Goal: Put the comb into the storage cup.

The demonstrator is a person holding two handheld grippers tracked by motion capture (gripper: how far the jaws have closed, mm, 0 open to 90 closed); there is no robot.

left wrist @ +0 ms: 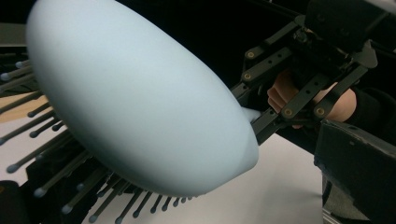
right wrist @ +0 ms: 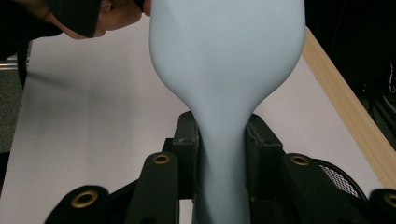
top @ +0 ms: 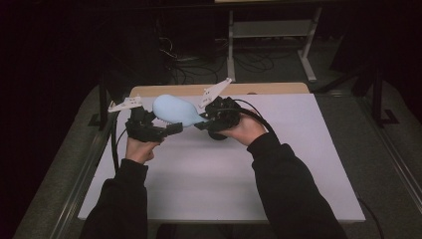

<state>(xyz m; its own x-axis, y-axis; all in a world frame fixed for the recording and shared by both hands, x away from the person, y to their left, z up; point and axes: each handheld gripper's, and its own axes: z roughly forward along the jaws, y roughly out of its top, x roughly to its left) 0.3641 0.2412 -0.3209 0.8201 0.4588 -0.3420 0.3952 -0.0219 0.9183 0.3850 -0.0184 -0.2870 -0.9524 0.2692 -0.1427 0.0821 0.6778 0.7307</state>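
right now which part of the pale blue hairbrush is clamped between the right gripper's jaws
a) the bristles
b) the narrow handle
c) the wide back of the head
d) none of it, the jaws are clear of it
b: in the right gripper view the right gripper has its two black pads pressed on either side of the narrow handle of the hairbrush, with the wide head beyond them.

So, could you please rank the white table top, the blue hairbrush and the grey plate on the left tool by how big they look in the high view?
1. White table top, by far the largest.
2. Blue hairbrush, held above the table between both tools.
3. Grey plate on the left tool, smallest; it is thin and tilted, so this is less sure.
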